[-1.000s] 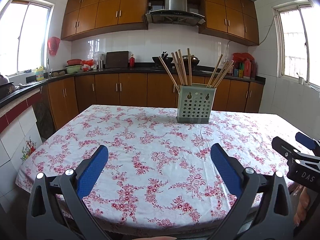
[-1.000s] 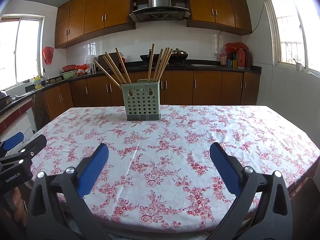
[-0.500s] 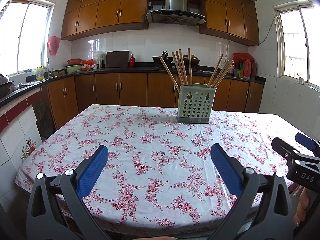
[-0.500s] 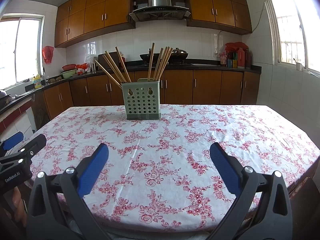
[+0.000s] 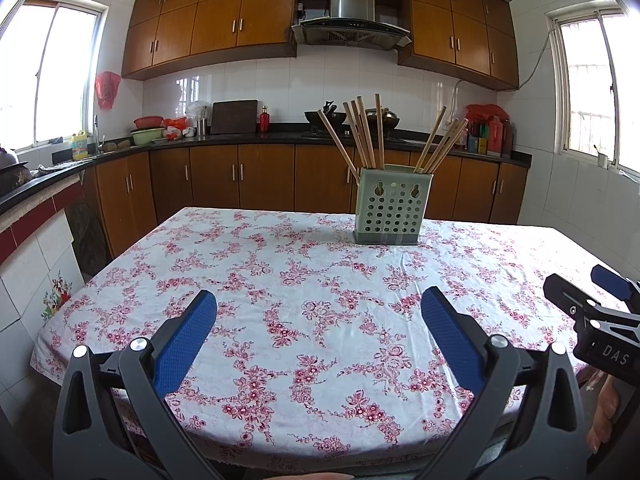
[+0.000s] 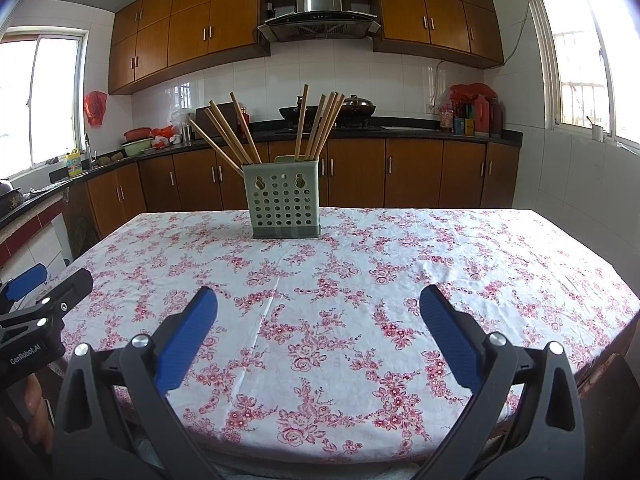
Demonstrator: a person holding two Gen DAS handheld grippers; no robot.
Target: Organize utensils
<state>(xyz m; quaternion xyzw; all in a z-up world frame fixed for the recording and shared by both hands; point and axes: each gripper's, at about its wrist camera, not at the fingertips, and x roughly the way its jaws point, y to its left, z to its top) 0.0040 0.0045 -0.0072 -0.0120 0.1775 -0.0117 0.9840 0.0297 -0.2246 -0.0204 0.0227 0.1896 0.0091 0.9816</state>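
Note:
A pale green perforated utensil holder point(image 5: 390, 208) stands at the far side of the table with the floral cloth point(image 5: 304, 312). Several wooden chopsticks point(image 5: 362, 132) stand in it, one bunch leaning left and one point(image 5: 442, 144) leaning right. It also shows in the right wrist view point(image 6: 285, 200) with its chopsticks point(image 6: 316, 124). My left gripper point(image 5: 319, 312) is open and empty, low over the near table edge. My right gripper point(image 6: 319, 312) is open and empty at the same edge. Each gripper shows at the edge of the other's view.
Kitchen counters with brown cabinets point(image 5: 240, 176) run behind and to the left of the table. A tiled counter end point(image 5: 36, 248) stands close to the table's left side. The white tiled wall point(image 6: 580, 208) lies to the right.
Both views have shifted slightly; the holder sits a touch lower and nearer in the frames. The grippers stay open and empty.

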